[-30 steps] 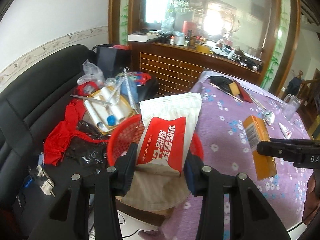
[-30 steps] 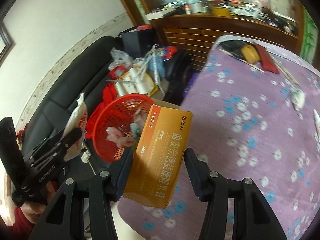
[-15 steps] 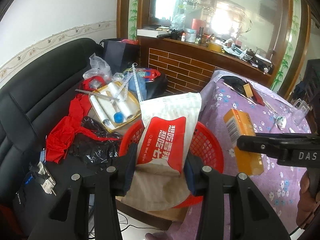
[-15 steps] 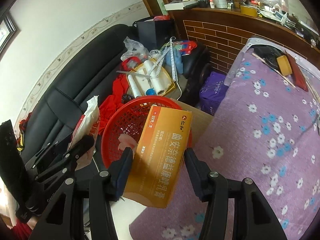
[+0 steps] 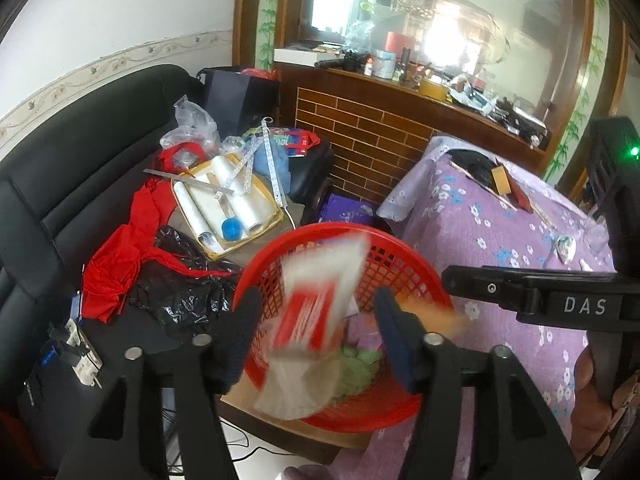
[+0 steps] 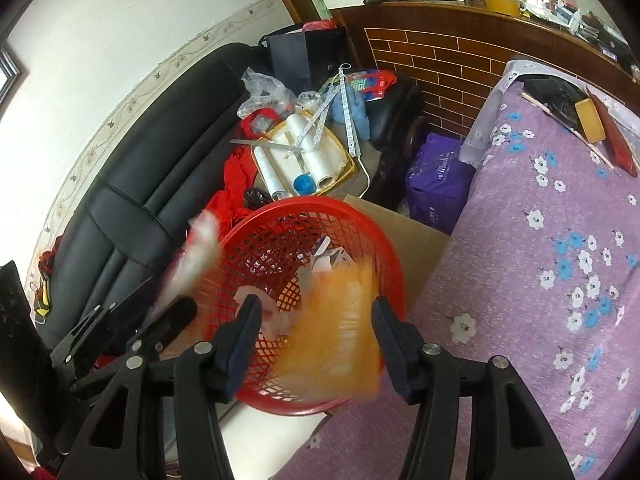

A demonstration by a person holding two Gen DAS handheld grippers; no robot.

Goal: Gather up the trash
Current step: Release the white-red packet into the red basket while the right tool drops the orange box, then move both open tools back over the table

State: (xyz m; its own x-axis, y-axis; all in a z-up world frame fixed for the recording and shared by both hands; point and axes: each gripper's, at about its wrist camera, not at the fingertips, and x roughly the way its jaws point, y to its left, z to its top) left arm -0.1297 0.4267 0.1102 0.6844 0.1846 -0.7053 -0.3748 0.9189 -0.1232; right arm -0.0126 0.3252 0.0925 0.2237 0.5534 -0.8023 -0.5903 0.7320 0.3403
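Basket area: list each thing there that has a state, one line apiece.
red basket: upright, open-topped, trash inside.
wet-wipe pack: blurred, loose between open jaws, over the basket.
orange box: blurred, loose between open jaws, over the basket.
left gripper: open, jaws just opened.
right gripper: open.

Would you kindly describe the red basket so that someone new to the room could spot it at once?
Find the black sofa against the wall and the table with the purple flowered cloth beside it. The red basket sits between them on a cardboard box. It is the only round, red mesh container, with trash inside; the nearby yellow tray is rectangular and holds white rolls.
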